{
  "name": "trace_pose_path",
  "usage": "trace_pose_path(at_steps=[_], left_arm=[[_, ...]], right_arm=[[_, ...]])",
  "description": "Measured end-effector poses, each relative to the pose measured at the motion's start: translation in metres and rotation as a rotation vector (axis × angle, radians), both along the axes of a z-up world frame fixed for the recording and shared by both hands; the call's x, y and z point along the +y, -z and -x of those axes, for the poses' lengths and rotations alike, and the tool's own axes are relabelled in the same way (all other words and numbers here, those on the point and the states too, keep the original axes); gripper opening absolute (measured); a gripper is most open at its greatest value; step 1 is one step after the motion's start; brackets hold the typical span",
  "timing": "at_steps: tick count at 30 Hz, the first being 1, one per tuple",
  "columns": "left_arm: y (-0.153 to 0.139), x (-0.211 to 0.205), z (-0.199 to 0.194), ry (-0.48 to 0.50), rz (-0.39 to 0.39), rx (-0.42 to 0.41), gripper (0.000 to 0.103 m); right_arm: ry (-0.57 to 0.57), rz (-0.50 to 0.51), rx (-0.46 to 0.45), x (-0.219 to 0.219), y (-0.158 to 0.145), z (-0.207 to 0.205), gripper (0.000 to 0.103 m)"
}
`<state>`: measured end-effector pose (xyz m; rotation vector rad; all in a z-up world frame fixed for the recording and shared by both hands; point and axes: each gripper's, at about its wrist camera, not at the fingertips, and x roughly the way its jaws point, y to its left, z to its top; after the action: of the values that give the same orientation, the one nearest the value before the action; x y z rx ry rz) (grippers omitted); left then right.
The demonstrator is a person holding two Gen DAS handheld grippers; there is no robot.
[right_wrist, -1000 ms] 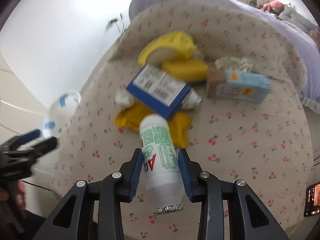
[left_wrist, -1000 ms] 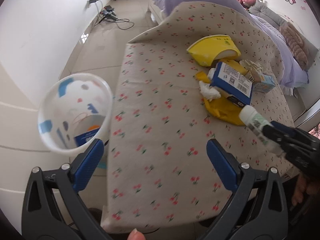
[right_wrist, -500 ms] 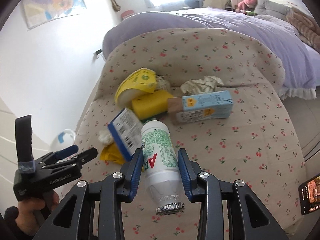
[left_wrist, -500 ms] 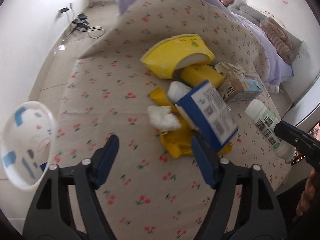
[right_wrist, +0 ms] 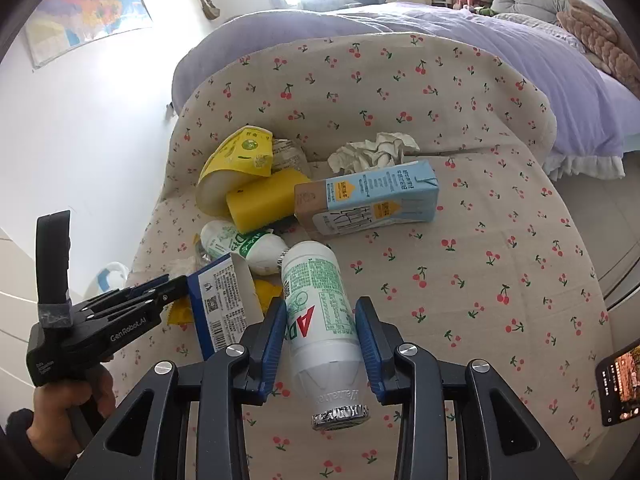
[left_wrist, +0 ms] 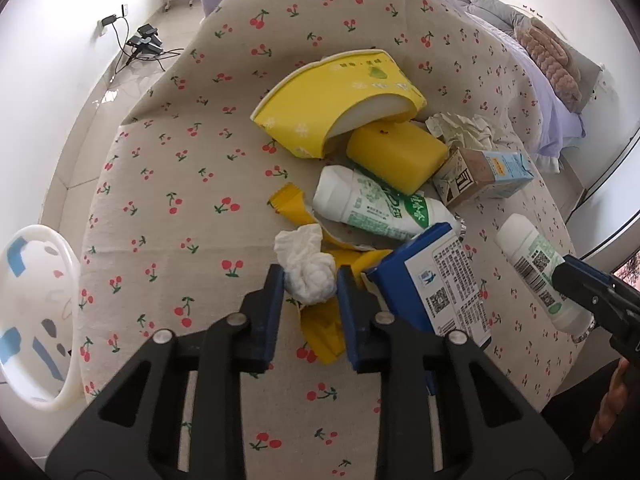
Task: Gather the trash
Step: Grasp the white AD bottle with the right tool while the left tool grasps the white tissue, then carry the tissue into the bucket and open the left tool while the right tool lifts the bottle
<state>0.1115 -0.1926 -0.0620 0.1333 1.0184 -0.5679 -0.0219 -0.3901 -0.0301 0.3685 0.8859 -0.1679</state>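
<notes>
A: What is shown only in the left wrist view?

B: A white bin is seen at the lower left of the frame, beside the cherry-print cloth. At lower centre the left gripper is closing, and a crumpled white tissue is caught between its blue pads, over a yellow wrapper. A blue box is propped just right of the pads. A second white bottle is laid at centre, its long axis running from upper left to lower right.

A: And in the right wrist view?

B: A map at upper left and a phone at the right edge are seen only here. The right gripper is clenched on a white-and-green bottle at lower centre. The bottle's long axis is set up the frame, foil cap toward the camera and base toward the pile. A light blue carton is laid lengthwise across the centre, beside a yellow sponge.
</notes>
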Motion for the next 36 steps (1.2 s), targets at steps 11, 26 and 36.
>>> trace_pose_path(at_steps=[11,26,36], left_arm=[[-0.020,0.021,0.006,-0.017,0.035,-0.025,0.026],[-0.041,0.108,0.006,-0.158,0.064,-0.047,0.026],[-0.037,0.178,0.006,-0.284,0.057,-0.044,0.026]], right_arm=[[-0.033,-0.006,-0.036,0.016,-0.011,-0.002,0.036],[-0.147,0.007,-0.074,0.082,-0.027,-0.021,0.036],[-0.251,-0.013,-0.075,0.141,-0.031,-0.039,0.036]])
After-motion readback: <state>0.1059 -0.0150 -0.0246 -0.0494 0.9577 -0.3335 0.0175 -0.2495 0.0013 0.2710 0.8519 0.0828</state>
